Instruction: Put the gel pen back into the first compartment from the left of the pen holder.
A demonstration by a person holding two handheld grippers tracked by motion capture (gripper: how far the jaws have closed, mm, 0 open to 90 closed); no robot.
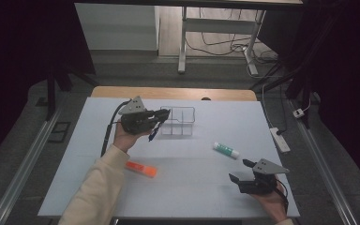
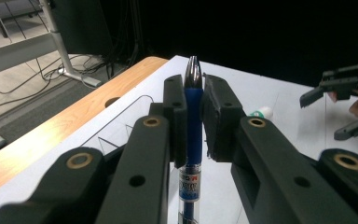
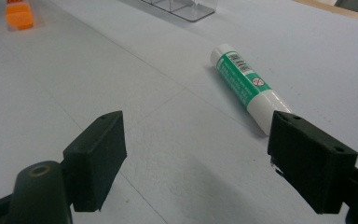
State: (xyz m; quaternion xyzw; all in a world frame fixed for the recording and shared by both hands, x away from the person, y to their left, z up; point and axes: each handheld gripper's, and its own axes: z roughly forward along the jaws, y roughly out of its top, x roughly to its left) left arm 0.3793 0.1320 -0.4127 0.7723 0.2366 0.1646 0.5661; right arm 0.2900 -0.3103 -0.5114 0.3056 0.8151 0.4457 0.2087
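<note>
Pen (image 2: pixel 193 109), clenched in left gripper (image 1: pixel 161 117), needs tilting tip-down over tray (image 1: pixel 177 122) at its 3 o'clock, while right gripper (image 1: pixel 242 170) idles agape.

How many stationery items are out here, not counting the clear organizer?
3: a blue pen clamped in the left hand-held gripper, an orange highlighter front-left on the table, a green-and-white glue stick right of centre.
</note>
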